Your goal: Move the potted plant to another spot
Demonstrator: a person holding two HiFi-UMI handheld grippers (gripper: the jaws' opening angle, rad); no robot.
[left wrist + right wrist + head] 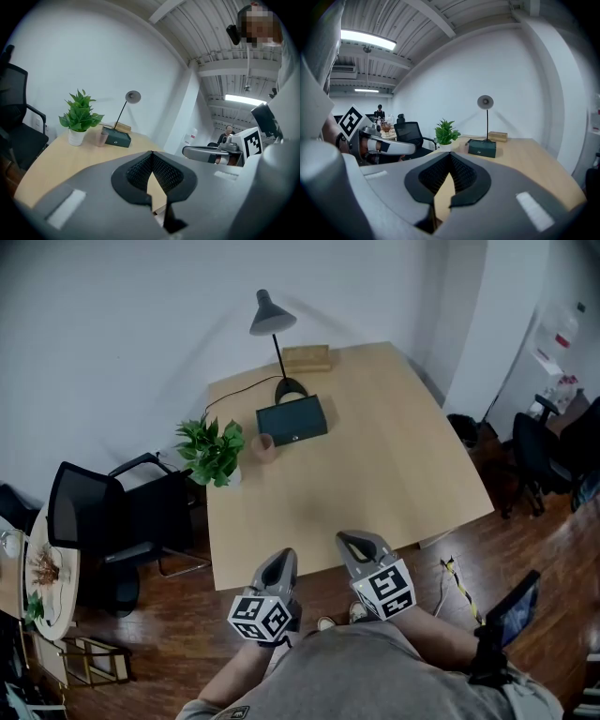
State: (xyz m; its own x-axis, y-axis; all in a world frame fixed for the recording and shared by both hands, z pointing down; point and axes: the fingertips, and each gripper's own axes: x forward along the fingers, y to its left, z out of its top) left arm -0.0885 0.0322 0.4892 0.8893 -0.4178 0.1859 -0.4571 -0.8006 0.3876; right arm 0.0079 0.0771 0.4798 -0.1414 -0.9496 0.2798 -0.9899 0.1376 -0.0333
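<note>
The potted plant [214,451], green leaves in a small white pot, stands near the left edge of the light wooden table [375,465]. In the left gripper view the potted plant [80,115] is far ahead on the left; in the right gripper view the potted plant [446,131] sits left of centre. My left gripper [281,557] and right gripper [359,540] hover side by side at the table's near edge, far from the plant. Both are shut with nothing between their jaws, as the left gripper [151,154] and right gripper [450,154] show in their own views.
Beside the plant stand a pink cup [264,447] and a dark green box [292,419]. A desk lamp [273,317] and a wooden box [307,357] sit at the far edge. A black office chair [112,512] is left of the table, with other chairs [544,446] at the right.
</note>
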